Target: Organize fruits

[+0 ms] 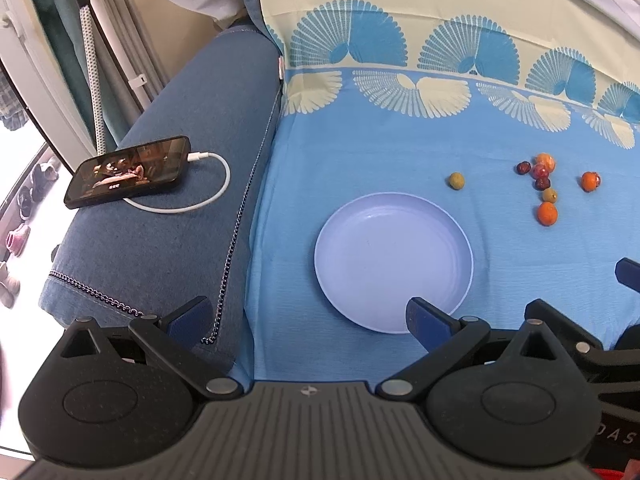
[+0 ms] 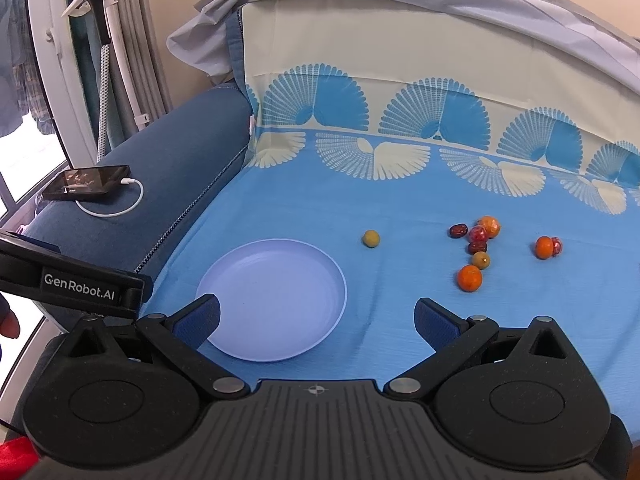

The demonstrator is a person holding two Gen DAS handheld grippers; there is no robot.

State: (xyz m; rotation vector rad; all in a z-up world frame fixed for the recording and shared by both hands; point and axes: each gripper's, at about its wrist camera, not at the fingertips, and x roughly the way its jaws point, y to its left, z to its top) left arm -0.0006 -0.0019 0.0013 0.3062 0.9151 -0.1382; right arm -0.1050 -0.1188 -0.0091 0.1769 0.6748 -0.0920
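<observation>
A pale lilac plate [image 2: 272,300] lies empty on the blue bedsheet [image 2: 400,200], near the sheet's left edge by the sofa arm. A lone green fruit [image 2: 371,238] sits just beyond it. Further right lies a loose cluster of oranges [image 2: 469,278], dark red fruits [image 2: 477,247] and another green one [image 2: 480,260].

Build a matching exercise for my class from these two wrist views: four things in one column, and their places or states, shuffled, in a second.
Things
1. Round pale lilac plastic plate
2. Black smartphone with lit screen
3. Lone olive-green round fruit
4. Right gripper

Places or states
A. Jaws wide open, holding nothing
B. On the dark blue sofa armrest, white cable plugged in
C. Empty, on the blue cloth
D. On the cloth between plate and fruit cluster

Pairs: 1-C, 2-B, 3-D, 4-A
</observation>
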